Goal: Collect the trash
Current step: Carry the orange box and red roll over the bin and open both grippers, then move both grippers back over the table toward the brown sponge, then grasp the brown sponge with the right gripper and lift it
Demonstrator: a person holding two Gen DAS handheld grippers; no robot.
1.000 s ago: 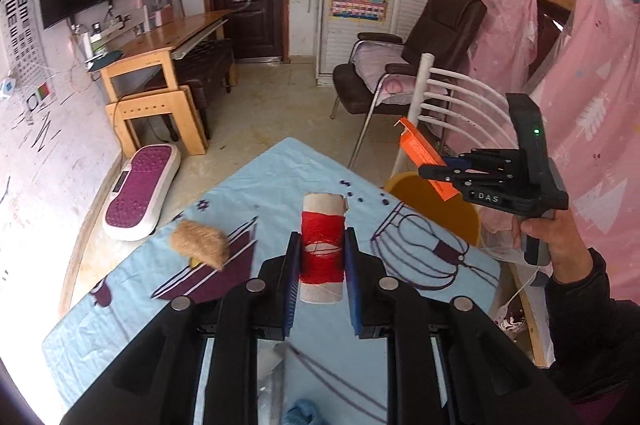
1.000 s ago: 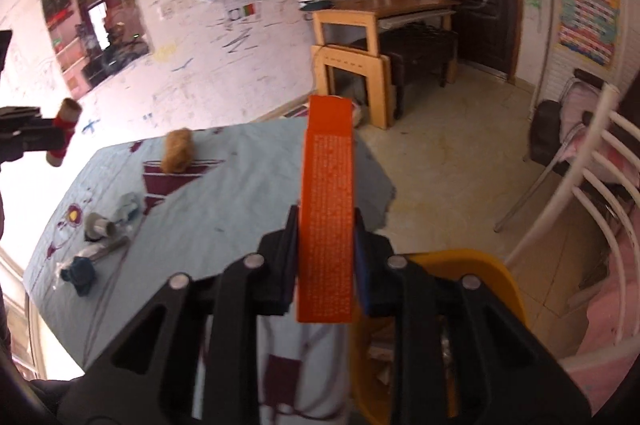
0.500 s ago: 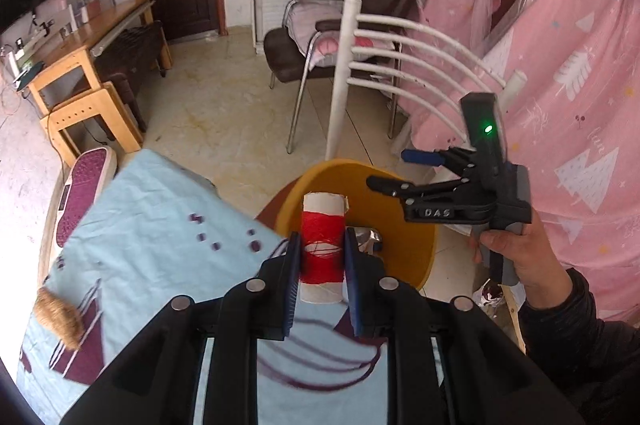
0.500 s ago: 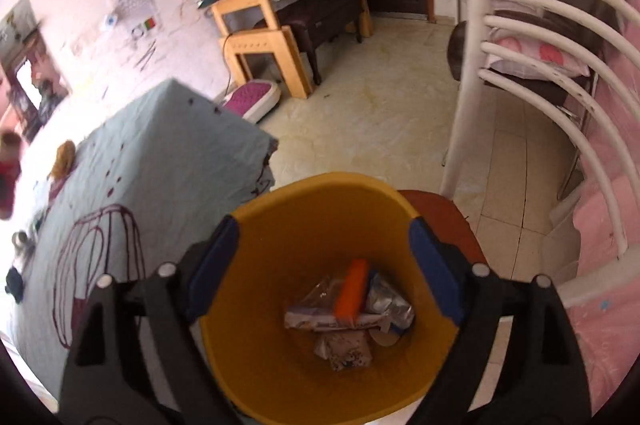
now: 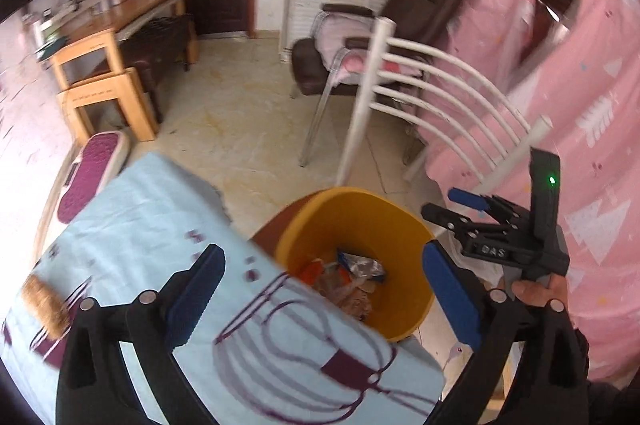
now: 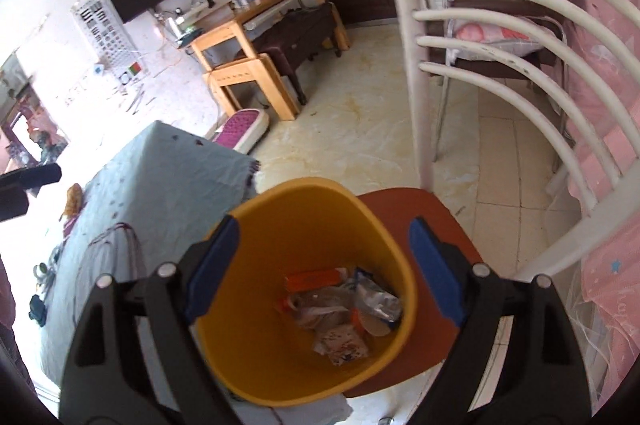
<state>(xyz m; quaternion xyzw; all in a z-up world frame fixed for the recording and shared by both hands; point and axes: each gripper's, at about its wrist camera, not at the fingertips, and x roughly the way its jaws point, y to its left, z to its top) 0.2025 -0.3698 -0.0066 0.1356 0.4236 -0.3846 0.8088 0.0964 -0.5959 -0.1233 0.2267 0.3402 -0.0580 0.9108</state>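
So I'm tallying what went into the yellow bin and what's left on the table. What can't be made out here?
- Bin contents: overlapping wrappers hide the lowest items, both views.
- Brown lump on the tablecloth: motion-blurred, left wrist view; tiny in the right.
- Small items at the table's far end: too small, near the right wrist view's edge.
- Table's near edge: hidden behind the left gripper.
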